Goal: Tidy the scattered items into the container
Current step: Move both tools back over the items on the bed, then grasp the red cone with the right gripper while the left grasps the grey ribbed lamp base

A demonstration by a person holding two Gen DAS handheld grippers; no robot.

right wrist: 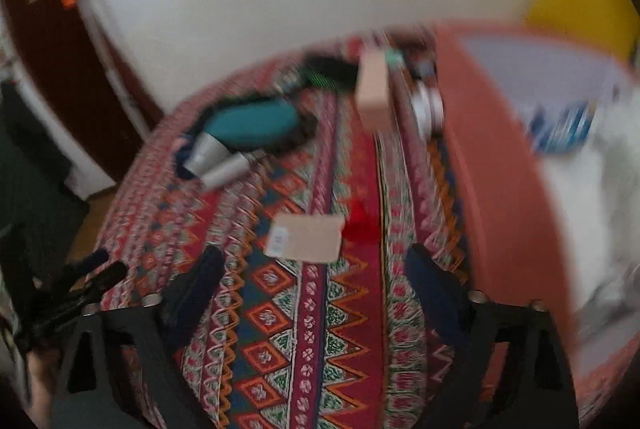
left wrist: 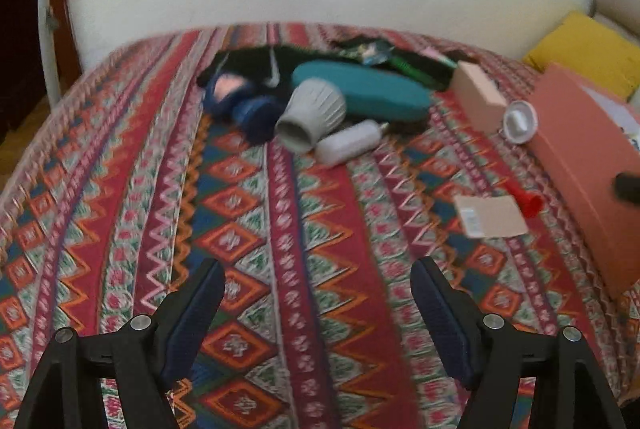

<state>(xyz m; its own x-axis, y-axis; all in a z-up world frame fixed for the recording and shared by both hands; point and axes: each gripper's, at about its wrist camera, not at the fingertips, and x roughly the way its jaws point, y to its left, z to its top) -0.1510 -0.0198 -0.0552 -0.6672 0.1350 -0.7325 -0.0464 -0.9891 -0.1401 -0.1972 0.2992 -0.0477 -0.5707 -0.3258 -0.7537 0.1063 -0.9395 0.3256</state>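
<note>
Both grippers hang empty over the patterned bedspread, the left gripper and the right gripper each with fingers wide apart. The pink box, which I take to be the container, lies along the right edge of the bed. A flat card and a red cap lie touching just beside its near wall; a round white lid and a tan block sit farther back along it.

The main pile is near the far edge: a grey ribbed cup, a white bottle, a teal case and dark blue cloth, all touching or overlapping.

Risks, as I judge them: the card lies flat on soft cloth, so fingers may snag fabric instead; the cup and bottle are round and could roll once their neighbours shift. The near half of the bed is open; the right gripper's view is blurred, and the box wall is close beside it.
</note>
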